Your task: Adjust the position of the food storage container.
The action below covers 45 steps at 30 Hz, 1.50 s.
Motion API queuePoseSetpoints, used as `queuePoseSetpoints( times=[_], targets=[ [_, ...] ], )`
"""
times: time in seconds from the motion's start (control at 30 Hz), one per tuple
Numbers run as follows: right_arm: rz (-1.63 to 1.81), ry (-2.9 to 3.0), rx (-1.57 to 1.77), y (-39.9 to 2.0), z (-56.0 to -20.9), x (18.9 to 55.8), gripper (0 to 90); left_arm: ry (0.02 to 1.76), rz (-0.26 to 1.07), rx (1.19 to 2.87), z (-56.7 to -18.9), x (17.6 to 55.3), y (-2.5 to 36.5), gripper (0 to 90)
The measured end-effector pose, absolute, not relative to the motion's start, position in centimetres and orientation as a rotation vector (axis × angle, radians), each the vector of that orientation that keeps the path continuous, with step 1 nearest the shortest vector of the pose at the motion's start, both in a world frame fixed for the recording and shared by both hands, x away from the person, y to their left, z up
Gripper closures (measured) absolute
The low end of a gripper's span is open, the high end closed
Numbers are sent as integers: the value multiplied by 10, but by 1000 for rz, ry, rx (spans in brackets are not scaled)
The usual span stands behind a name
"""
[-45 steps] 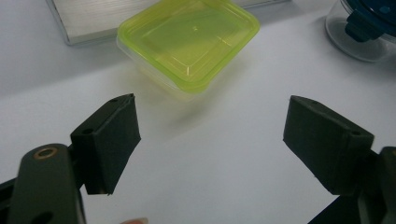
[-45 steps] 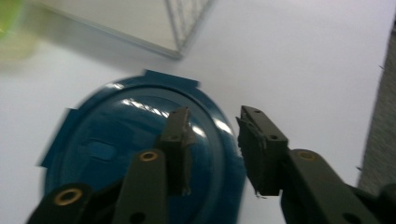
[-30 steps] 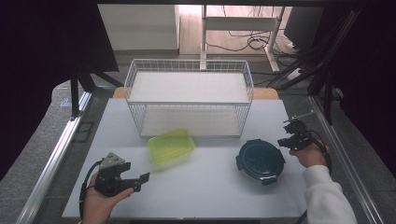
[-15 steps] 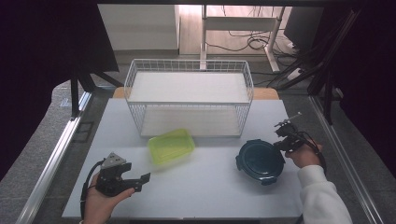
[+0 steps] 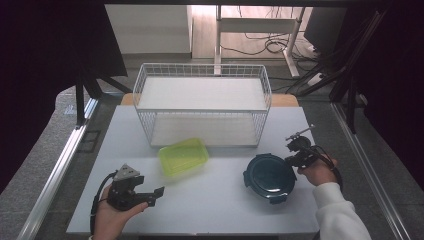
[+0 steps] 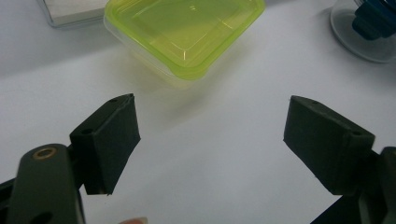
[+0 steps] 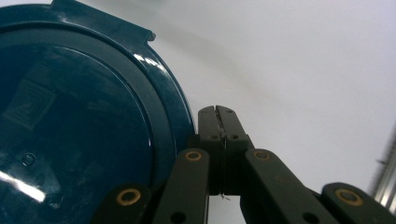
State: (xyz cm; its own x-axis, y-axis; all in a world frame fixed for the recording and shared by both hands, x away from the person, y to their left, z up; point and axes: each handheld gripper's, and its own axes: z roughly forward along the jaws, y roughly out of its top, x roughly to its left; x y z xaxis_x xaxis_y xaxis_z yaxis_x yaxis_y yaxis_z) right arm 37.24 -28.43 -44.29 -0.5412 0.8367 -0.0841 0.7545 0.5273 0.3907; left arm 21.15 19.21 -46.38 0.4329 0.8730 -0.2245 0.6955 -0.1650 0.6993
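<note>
Resting low at the near-left corner of the white tabletop (image 5: 215,210), the left gripper (image 5: 150,196) sits in the person's left hand (image 5: 112,217), fingers (image 6: 109,140) spread wide apart with nothing between them; in the left gripper view the bare tabletop lies between the two pads and the yellow-green container (image 6: 187,32) sits ahead of them, lid on, well clear of both fingers; from above that container (image 5: 183,156) lies just in front of the white wire basket (image 5: 202,107), near the middle of the tabletop; right gripper (image 5: 295,150) held in the right hand (image 5: 317,172) at the right side, just beside the dark teal round container (image 5: 270,177); right gripper view shows its fingers (image 7: 218,122) pressed fully together, gripping nothing, tips just beside the rim of the teal lid (image 7: 79,126), whether they touch it cannot be told; a latch tab of the lid sticks out at the top of that view; teal container stands on the tabletop right of the yellow-green one, the two well apart; white sleeve (image 5: 340,215) on the right forearm; wire basket stands at the far side of the tabletop, open at the top.
</note>
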Motion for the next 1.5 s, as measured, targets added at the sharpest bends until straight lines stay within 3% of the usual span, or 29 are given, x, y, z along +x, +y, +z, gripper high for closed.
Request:
queuePoseSetpoints(
  times=[1.03,1.27,1.5],
  targets=[
    [417,2577,1311,-213,-446,332,894,1327,286,1934,-466,212,191,178],
    [454,2600,1300,-211,-446,331,892,1328,287,1930,-467,212,192,178],
    [488,2567,1368,-241,-448,318,892,1336,283,1939,-469,213,192,178]
  ],
)
